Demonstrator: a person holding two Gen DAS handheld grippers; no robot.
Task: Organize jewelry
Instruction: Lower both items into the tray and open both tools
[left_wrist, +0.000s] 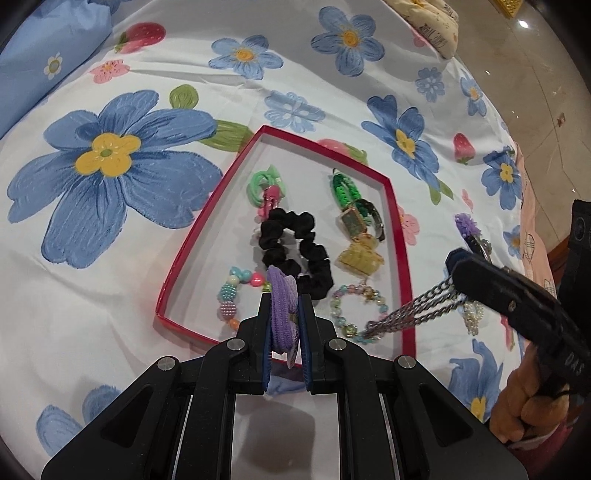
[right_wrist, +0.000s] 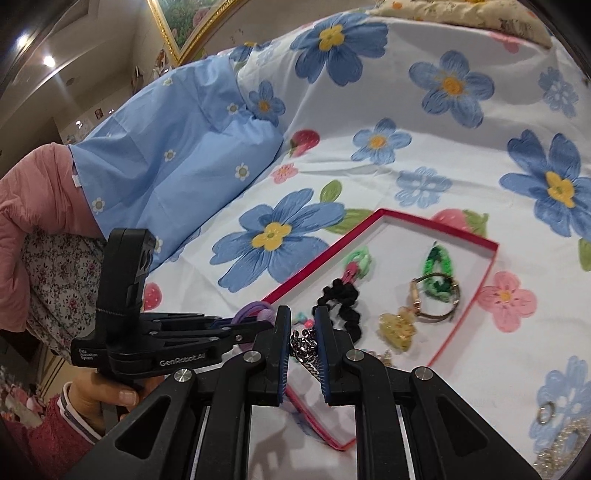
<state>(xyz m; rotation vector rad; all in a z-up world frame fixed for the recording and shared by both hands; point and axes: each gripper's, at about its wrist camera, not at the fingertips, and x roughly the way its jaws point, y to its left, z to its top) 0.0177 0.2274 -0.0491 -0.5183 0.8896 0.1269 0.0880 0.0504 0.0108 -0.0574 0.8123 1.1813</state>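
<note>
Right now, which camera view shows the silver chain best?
The left wrist view: the silver chain hangs stretched from the right gripper into the red tray. The right wrist view shows only blurred links between that gripper's fingers.

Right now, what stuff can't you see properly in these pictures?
- Purple hair tie: left wrist view, mostly covered by the left gripper.
- Silver chain: right wrist view, right gripper hides its ends.
- Pearl piece: right wrist view, blurred, cut by the edge.
</note>
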